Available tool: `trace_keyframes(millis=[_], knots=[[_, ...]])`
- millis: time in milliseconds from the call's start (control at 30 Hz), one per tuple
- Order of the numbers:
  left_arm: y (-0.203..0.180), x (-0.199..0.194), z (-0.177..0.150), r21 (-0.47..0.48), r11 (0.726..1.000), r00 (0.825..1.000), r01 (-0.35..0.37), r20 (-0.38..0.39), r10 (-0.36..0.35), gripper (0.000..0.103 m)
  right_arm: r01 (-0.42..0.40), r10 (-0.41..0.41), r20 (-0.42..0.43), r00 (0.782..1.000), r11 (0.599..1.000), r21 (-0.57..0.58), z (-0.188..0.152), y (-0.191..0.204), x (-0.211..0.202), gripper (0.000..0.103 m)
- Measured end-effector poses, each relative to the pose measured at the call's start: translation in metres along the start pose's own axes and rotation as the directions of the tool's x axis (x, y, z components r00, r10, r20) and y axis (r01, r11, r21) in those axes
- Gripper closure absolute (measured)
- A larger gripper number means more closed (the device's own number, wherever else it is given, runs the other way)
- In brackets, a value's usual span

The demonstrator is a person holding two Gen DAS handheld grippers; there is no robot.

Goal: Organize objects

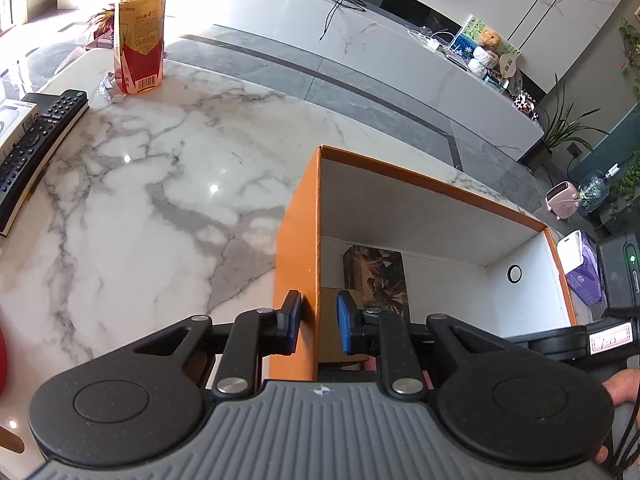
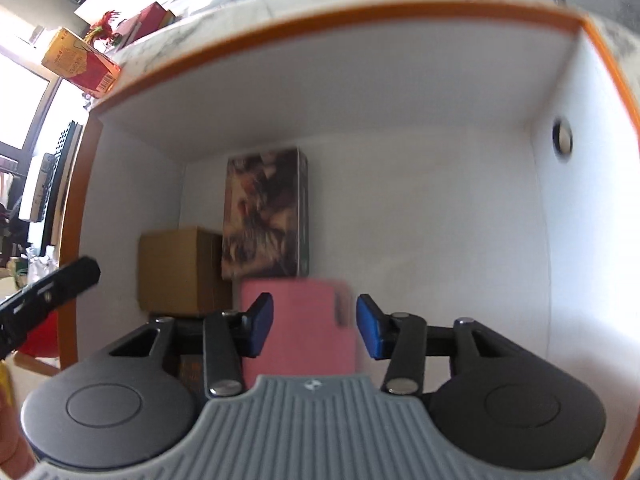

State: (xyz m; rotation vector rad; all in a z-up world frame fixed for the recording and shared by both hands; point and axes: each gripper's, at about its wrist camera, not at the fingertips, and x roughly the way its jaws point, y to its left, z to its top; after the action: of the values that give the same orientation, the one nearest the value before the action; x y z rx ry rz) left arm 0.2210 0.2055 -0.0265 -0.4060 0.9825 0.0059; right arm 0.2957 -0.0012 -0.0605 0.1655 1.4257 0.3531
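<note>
Three boxes [image 2: 266, 216] inside orange bin [image 1: 296, 240]; left tongs [image 1: 318, 326] straddle wall, right tongs [image 2: 314, 330] apart

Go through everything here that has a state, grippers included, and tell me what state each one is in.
Orange box: open-topped, upright on the table.
Left gripper: open, astride the box's side wall.
Right gripper: open around the pink pack, one side clear of it.
Pink pack: blurred, over the box's inside.
Brown carton: closed, inside the box.
Yellow carton: upright on the table.
Remote: lying flat.
</note>
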Motion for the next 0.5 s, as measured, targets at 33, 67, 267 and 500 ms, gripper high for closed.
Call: trace_keyframes(millis=[33, 67, 267, 500], knots=[[0.000, 0.000, 0.000, 0.000, 1.000, 1.000, -0.002, 0.000, 0.002, 0.082, -0.008, 0.008, -0.024, 1.000, 1.000, 0.014, -0.003, -0.002, 0.003, 0.059], [0.000, -0.001, -0.001, 0.000, 1.000, 1.000, -0.003, -0.001, 0.003, 0.082, 0.002, -0.002, -0.030, 1.000, 1.000, 0.017, -0.006, -0.002, 0.005, 0.059], [-0.001, -0.002, -0.001, 0.003, 1.000, 1.000, -0.008, -0.003, 0.008, 0.082, 0.054, -0.054, -0.015, 0.998, 0.998, -0.013, -0.013, 0.005, 0.008, 0.065], [0.003, -0.026, -0.011, -0.003, 1.000, 0.999, -0.019, 0.038, 0.019, 0.082, 0.032, -0.028, 0.059, 0.998, 0.997, -0.065, -0.025, 0.010, -0.014, 0.074]])
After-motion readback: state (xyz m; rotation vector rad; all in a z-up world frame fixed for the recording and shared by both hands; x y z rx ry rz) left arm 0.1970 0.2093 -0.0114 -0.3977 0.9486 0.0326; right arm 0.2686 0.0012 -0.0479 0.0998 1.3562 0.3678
